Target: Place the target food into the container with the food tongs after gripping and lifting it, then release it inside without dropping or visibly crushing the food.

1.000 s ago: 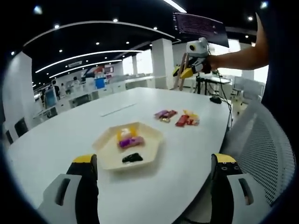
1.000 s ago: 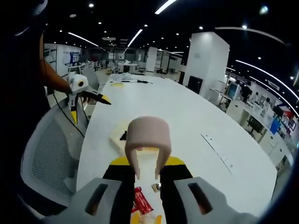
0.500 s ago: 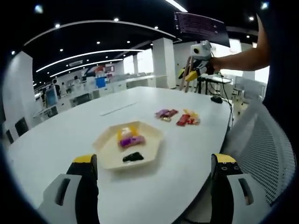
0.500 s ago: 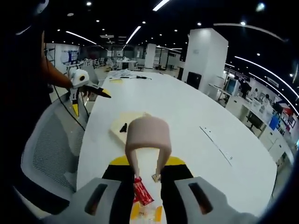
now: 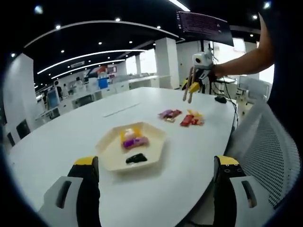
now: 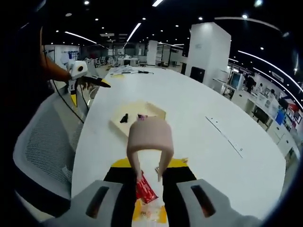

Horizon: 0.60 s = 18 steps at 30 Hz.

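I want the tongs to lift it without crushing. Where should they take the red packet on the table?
Likely across the narrow width near the middle of the red packet, coming from above: it lies flat and elongated under the tongs, held by the right hand-held gripper, with other snacks close beside it.

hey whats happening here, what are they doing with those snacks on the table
A person is working at a white table with a hand-held gripper in each hand. The right hand-held gripper holds pinkish food tongs and hangs above a cluster of wrapped snacks, the tong tips just over a red packet; nothing is gripped by the tongs yet. The left hand-held gripper is open and empty, facing a pale tray that already holds a few snacks.
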Each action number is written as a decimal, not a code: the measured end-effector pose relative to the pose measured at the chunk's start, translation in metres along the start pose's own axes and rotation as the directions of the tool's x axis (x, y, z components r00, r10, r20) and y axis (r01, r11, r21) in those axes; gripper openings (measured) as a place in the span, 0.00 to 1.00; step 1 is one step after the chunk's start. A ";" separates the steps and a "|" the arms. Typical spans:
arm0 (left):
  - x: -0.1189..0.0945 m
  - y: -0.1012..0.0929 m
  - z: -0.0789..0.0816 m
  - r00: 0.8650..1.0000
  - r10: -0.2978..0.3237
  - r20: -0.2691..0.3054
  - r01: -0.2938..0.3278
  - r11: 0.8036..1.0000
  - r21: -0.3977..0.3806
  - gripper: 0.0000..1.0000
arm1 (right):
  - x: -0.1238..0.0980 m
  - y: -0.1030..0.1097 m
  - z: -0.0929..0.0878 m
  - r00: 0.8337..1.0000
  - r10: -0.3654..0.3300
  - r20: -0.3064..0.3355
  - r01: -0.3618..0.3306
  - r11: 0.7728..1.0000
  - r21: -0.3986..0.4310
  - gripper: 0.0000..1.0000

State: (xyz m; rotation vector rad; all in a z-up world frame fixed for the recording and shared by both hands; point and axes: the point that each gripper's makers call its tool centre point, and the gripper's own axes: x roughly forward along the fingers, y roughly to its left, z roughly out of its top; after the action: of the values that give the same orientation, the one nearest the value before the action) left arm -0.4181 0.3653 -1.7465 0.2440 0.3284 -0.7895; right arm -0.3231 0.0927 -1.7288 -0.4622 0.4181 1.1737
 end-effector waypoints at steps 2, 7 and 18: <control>0.000 0.000 0.000 1.000 0.000 0.000 0.000 1.000 -0.001 0.98 | 0.005 0.003 -0.007 1.000 0.014 -0.015 -0.014 1.000 -0.007 0.19; 0.000 0.000 -0.001 1.000 0.000 -0.004 0.000 1.000 0.000 0.98 | 0.017 0.004 -0.024 0.998 0.037 -0.041 -0.037 0.999 0.010 0.19; 0.000 0.001 -0.002 1.000 0.002 -0.008 -0.002 1.000 -0.002 0.98 | 0.026 0.006 -0.037 0.996 0.047 -0.069 -0.046 0.999 0.027 0.19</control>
State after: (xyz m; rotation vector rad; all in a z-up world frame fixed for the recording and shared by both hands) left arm -0.4179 0.3661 -1.7484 0.2455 0.3361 -0.7861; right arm -0.3231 0.0942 -1.7746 -0.4745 0.5057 1.1985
